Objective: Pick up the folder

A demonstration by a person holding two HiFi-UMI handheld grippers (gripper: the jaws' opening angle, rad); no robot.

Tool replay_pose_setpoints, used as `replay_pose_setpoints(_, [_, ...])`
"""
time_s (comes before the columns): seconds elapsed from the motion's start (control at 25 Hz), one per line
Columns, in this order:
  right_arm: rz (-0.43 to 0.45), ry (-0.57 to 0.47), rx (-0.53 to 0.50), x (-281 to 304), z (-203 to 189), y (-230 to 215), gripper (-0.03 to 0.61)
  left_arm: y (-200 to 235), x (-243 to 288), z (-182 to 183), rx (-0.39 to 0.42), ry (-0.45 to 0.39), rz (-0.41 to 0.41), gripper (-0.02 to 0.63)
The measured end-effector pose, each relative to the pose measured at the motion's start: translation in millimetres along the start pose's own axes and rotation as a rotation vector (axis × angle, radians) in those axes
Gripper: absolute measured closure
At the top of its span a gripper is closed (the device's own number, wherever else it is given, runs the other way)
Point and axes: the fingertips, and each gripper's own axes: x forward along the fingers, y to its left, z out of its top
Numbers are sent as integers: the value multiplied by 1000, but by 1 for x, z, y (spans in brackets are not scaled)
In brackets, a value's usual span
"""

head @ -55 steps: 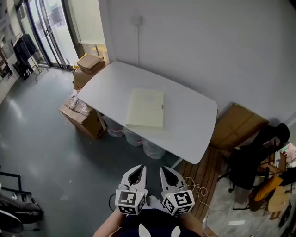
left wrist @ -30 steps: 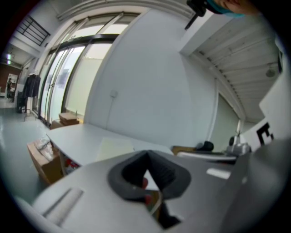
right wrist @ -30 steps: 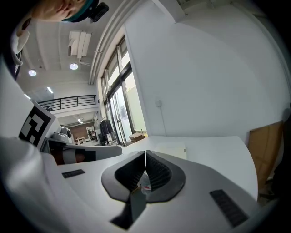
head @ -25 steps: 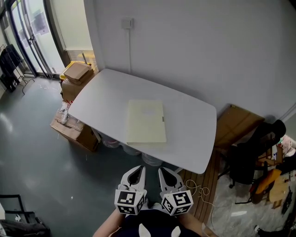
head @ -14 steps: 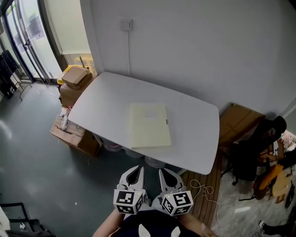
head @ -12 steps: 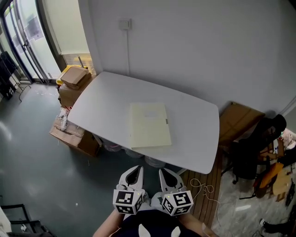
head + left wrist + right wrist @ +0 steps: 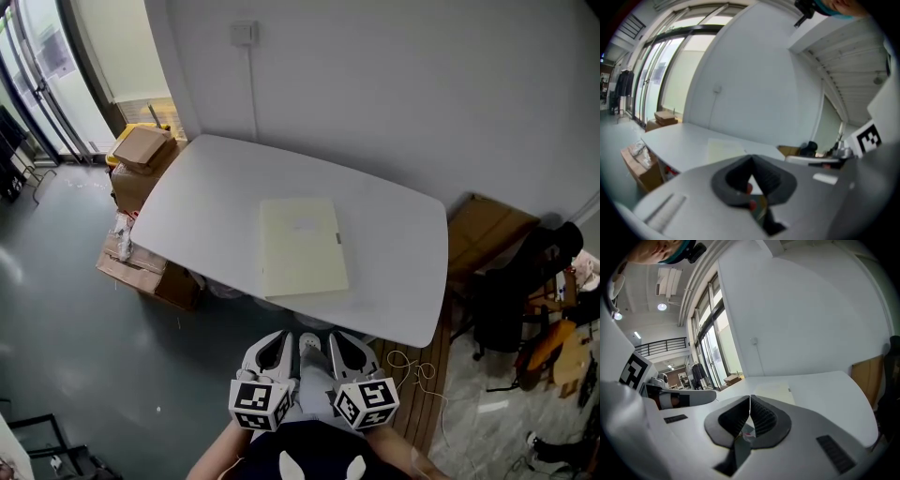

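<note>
Head view: pale yellow folder [image 7: 303,248] flat on white desk [image 7: 403,244], reaching its front edge; left hand-held gripper [image 7: 280,336] and right hand-held gripper [image 7: 336,337] short of it, jaws together, empty; probably light, thin, bendy, so pinch the near edge.

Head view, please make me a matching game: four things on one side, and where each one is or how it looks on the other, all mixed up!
Things:
1. pale yellow flat folder
2. brown cardboard boxes
3. small white square switch plate
4. left claw

Places or states:
A. shut, with nothing in it
B. lying flat on the white rounded table
C. high up behind the table
D. low down at the picture's left, beside the table

Pairs: 1-B, 2-D, 3-C, 4-A.
</note>
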Motion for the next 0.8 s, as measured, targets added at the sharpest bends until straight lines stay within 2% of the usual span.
replay_pose_setpoints(0.2, [-4,18,21,24,2,-18,568,18,20,9,-5,0,12,609])
replay_pose_setpoints(0.4, [20,6,17,48,20,-22,568,24,36,32,-10,-22,-42,609])
replay_pose_setpoints(0.8, [31,8,22,85,40,-36,568,39,71,50,5,-9,-29,609])
